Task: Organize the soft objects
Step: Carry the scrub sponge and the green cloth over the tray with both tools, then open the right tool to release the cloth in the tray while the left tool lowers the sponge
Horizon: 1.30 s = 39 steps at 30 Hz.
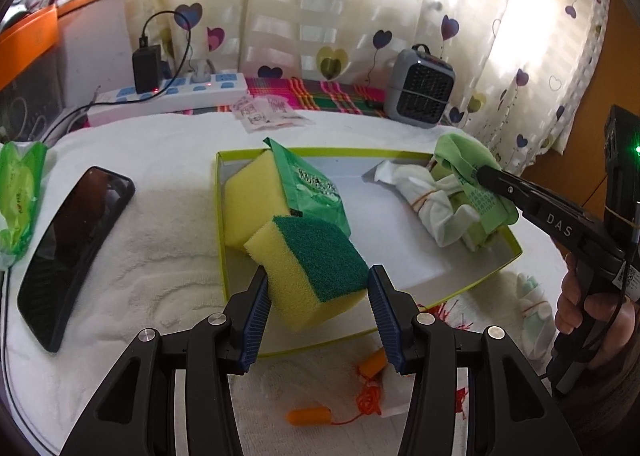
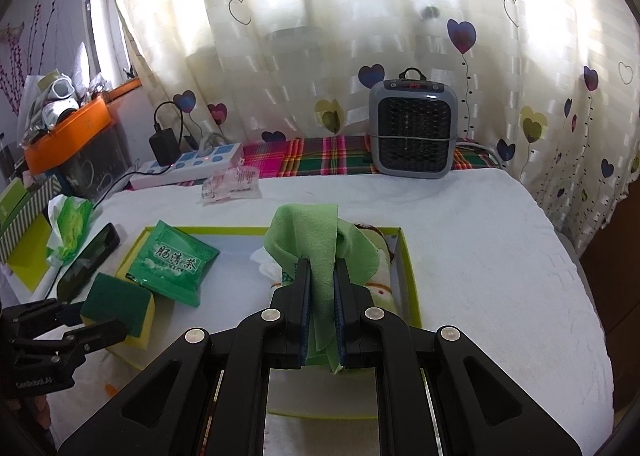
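My left gripper (image 1: 318,282) is shut on a yellow sponge with a green scouring face (image 1: 310,262), held over the near left corner of a green-rimmed tray (image 1: 472,284); the sponge also shows in the right wrist view (image 2: 120,304). In the tray lie a second yellow sponge (image 1: 252,199), a green tea packet (image 1: 316,187) and a white bundled cloth (image 1: 424,195). My right gripper (image 2: 322,270) is shut on a light green cloth (image 2: 316,244), held above the tray's right end (image 2: 408,256). The right gripper also shows in the left wrist view (image 1: 486,175).
A black phone (image 1: 68,252) and a green tissue pack (image 1: 20,191) lie left of the tray on the white towel. Orange earplugs on a cord (image 1: 340,400) and a small bundle (image 1: 534,304) lie near me. A grey heater (image 2: 414,127) and power strip (image 2: 188,167) stand at the back.
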Available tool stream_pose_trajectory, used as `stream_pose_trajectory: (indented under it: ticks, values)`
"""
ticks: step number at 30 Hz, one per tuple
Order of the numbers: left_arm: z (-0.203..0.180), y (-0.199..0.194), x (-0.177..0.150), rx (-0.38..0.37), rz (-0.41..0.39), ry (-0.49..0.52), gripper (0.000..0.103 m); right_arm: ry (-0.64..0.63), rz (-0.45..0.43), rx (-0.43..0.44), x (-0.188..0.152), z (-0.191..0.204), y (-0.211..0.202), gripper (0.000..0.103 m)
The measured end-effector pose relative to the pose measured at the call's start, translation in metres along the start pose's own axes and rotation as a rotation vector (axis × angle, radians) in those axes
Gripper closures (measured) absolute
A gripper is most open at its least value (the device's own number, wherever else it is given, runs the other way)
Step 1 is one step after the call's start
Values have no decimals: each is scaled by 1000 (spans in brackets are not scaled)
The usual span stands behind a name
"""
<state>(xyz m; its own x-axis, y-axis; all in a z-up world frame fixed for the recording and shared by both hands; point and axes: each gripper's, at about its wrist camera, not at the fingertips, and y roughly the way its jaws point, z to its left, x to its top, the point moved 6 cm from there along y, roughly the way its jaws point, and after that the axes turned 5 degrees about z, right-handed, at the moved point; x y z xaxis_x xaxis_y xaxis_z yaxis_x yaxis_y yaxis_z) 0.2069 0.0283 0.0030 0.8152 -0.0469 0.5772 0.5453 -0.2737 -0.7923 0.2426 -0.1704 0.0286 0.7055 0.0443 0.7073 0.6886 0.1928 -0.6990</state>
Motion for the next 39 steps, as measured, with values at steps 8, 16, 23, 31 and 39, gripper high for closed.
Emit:
stream_pose_trajectory:
  ticks: [8,16,23,31,39]
  values:
    - [2,7,0,56,9,27,56,-42,22,-35,0,3,16,92]
    - [2,11,1,76,13,38,55,-117,22,-114,0,8,30,92]
    - [1,10,1,83,15,42,55,-132,18,-131,-1,7,33,92]
    - [3,10,1,107,20,46,52,-127,12,-104,-2,9,31,91]
    - [4,4,2,134,-6,47,50,-116,14,-83,-3,12,28,76]
